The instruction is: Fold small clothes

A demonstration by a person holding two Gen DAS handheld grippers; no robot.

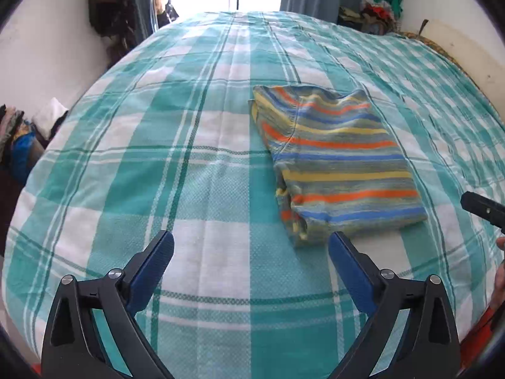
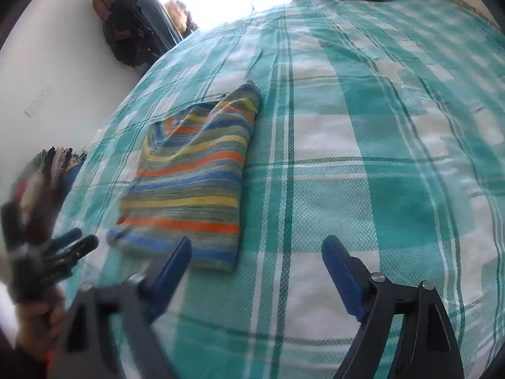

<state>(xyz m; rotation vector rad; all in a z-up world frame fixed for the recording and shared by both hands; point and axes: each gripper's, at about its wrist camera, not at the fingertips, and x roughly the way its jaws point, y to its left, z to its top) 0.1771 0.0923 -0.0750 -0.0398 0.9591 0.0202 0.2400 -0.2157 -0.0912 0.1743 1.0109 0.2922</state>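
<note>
A striped garment (image 1: 334, 161) in orange, blue, yellow and grey lies folded into a compact rectangle on the teal plaid bedspread (image 1: 189, 164). My left gripper (image 1: 251, 246) is open and empty, just short of the garment's near left corner. In the right wrist view the folded garment (image 2: 192, 186) lies left of centre. My right gripper (image 2: 255, 252) is open and empty, its left finger near the garment's near edge. The right gripper's tip shows at the right edge of the left wrist view (image 1: 483, 211). The left gripper shows blurred at the far left of the right wrist view (image 2: 53, 252).
The bed fills both views. Clothes hang on the left wall (image 1: 110, 9). A pile of clothes (image 1: 378, 6) sits at the far right corner. More clothes are stacked beside the bed on the left (image 1: 15, 139). A bright window is behind the bed.
</note>
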